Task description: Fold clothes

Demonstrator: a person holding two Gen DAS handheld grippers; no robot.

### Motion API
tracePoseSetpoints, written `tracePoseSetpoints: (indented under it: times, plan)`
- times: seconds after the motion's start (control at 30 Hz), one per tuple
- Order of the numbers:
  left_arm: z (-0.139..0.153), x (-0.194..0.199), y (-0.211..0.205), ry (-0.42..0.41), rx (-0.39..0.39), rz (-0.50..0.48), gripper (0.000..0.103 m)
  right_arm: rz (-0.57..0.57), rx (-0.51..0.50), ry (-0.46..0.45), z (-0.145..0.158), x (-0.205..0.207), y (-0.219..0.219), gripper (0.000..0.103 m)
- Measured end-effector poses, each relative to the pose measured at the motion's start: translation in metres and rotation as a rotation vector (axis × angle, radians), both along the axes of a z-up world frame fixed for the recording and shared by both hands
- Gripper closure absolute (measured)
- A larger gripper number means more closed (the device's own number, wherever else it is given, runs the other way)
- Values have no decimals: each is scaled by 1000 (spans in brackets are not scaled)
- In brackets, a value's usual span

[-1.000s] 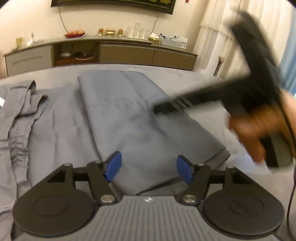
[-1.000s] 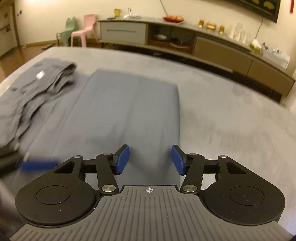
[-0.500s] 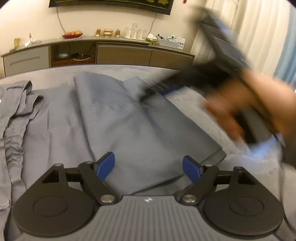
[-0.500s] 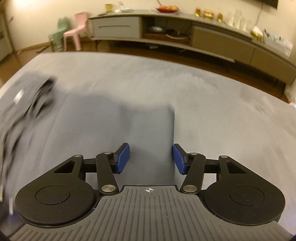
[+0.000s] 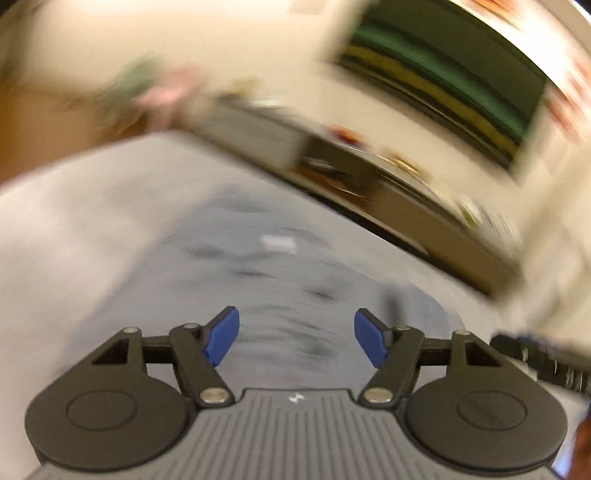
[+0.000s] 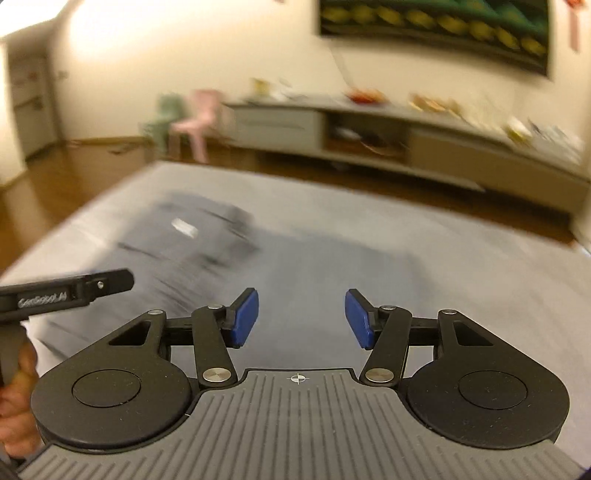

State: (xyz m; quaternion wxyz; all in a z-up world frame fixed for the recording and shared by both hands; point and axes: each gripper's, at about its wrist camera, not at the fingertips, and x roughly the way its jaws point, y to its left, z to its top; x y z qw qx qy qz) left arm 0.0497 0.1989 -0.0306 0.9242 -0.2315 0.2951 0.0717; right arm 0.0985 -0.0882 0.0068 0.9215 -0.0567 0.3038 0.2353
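Note:
Both views are blurred by motion. A grey garment point(image 6: 332, 291) lies partly folded on the grey bed; its bunched end carries a white label point(image 6: 184, 227). In the left wrist view the bunched grey cloth point(image 5: 266, 280) with the label point(image 5: 277, 243) lies ahead of my left gripper point(image 5: 295, 338), which is open and empty above it. My right gripper point(image 6: 301, 319) is open and empty above the flat folded part. The left gripper's body point(image 6: 66, 291) shows at the left edge of the right wrist view.
The grey bed point(image 6: 498, 280) fills the foreground. A long low sideboard point(image 6: 406, 136) with small items stands along the far wall under a dark picture point(image 6: 436, 26). Pink and green small chairs point(image 6: 192, 114) stand on the wooden floor at the left.
Both grippers have swung left and tilted up. The left one now faces the bunched labelled end instead of the folded panel. The right one has pulled back, showing more of the room.

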Motion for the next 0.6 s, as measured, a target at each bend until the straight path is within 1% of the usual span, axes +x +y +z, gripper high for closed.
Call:
tracePoseSetpoints:
  times: [0.07, 0.13, 0.17, 0.2, 0.23, 0.27, 0.33, 0.37, 0.43, 0.47, 0.53, 0.6]
  plan:
    - [-9, -13, 34, 29, -28, 86, 41, 83, 22, 25, -2, 9, 51, 49]
    - [-20, -26, 67, 58, -48, 167, 41, 153, 12, 51, -11, 18, 102, 49]
    - [-28, -30, 74, 73, -26, 186, 42, 184, -1, 56, -16, 23, 127, 49]
    - [-34, -32, 79, 91, -23, 194, 42, 210, -21, 53, -21, 28, 152, 49]
    - [-42, -30, 85, 114, -43, 186, 42, 231, -43, 49, -27, 35, 175, 49]
    - [-45, -29, 84, 117, -51, 166, 43, 242, -62, 45, -34, 42, 195, 49]
    - [-52, -27, 84, 121, -64, 128, 43, 246, -93, 48, -48, 57, 233, 49]
    - [-52, -28, 82, 116, -52, 120, 41, 242, -111, 59, -57, 69, 248, 49]
    - [-53, -33, 80, 101, -38, 108, 41, 212, -164, 121, -81, 100, 271, 49]
    - [-55, -35, 80, 91, -25, 99, 41, 195, -174, 160, -93, 116, 280, 43]
    - [-58, -38, 80, 76, 10, 79, 41, 138, -133, 195, -98, 147, 287, 36]
    - [-61, -33, 77, 65, 29, 62, 41, 83, -79, 220, -93, 174, 291, 36]
